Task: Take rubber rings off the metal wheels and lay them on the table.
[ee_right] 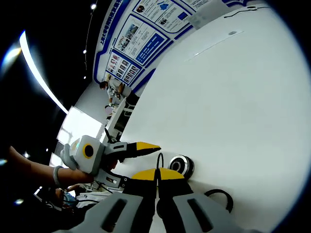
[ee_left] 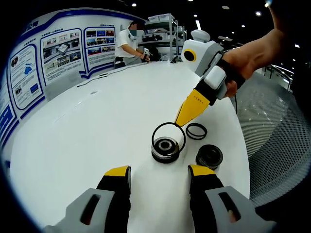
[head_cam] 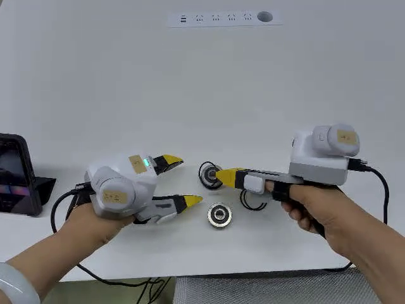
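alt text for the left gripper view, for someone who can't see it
The right hand-held gripper, closed, pinches a black rubber ring and holds it upright on a metal wheel on a white table. A second ring lies flat just beyond, with a second wheel beside it. The left hand-held gripper rises from the bottom edge, jaws open.

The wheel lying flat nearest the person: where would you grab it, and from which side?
I would grip the wheel across its outer rim, one of the fingers on each side, coming down from above. It lies flat on the table with its hole up, so only the rim offers opposite faces. It sits apart from the loose ring, and the open left gripper is near.
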